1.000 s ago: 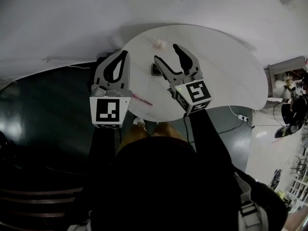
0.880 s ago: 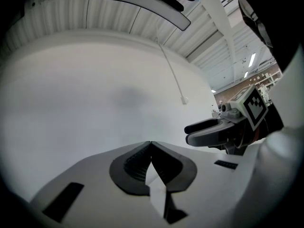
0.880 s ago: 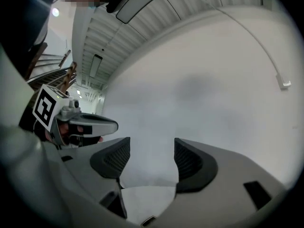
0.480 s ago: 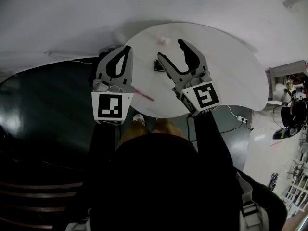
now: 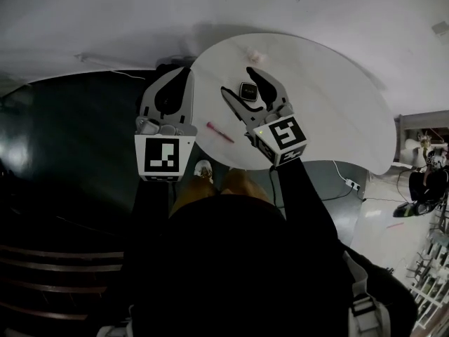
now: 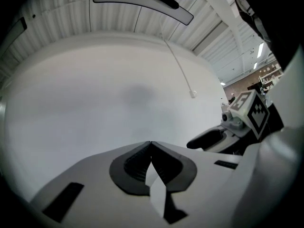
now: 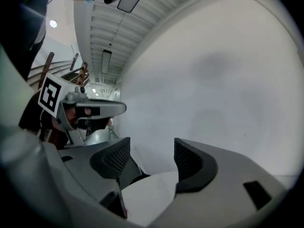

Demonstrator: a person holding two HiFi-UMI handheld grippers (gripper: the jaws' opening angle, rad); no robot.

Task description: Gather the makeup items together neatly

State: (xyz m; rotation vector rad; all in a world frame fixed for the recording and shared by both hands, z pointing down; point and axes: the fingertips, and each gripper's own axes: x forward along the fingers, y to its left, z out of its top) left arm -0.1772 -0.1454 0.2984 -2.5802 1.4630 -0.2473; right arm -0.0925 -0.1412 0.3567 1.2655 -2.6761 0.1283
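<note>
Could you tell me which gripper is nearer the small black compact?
Right. The right gripper, open, frames the black compact; the left gripper, shut, sits off to its left.

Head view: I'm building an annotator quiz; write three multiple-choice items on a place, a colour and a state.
1. The slim pink stick lies: A on the round white table; B off the table; C between jaws.
2. The small square compact is: A red; B black; C white.
3. The left hand-held gripper is: A open; B shut on the stick; C shut, empty.
A, it rests on the tabletop; B, its lid shows black; C, its jaws meet on nothing.
</note>
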